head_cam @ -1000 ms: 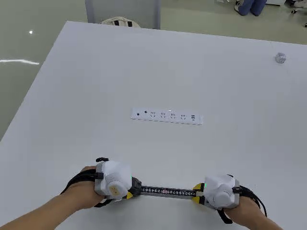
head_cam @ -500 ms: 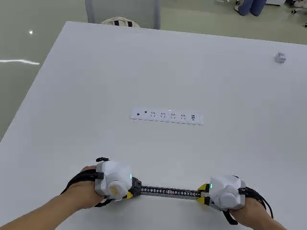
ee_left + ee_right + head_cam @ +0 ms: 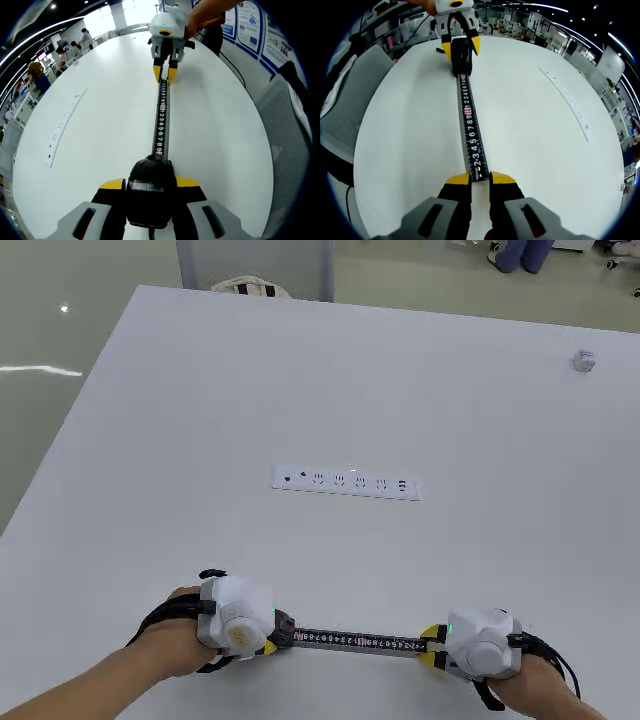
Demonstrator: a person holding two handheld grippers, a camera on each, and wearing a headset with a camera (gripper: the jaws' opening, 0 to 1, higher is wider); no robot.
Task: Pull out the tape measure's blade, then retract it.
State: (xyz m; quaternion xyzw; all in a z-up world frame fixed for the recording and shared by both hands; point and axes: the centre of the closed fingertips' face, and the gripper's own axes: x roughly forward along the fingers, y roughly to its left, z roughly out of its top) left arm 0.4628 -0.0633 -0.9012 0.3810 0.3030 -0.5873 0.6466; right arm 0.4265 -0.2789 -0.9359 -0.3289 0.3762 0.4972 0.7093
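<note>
Left gripper (image 3: 150,183): clamped shut on black tape measure case (image 3: 151,200). Right gripper (image 3: 480,178): pinching blade (image 3: 468,120) tip, extended flat along white table (image 3: 300,390).

A white power strip (image 3: 348,482) is laid flat on the white bench (image 3: 200,390). A small pale object (image 3: 584,361) is set near its far right edge.

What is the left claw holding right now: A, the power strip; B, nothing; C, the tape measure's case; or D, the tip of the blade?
C: in the left gripper view the left claw is clamped on the black tape measure case, while the right claw pinches the blade at its tip.
</note>
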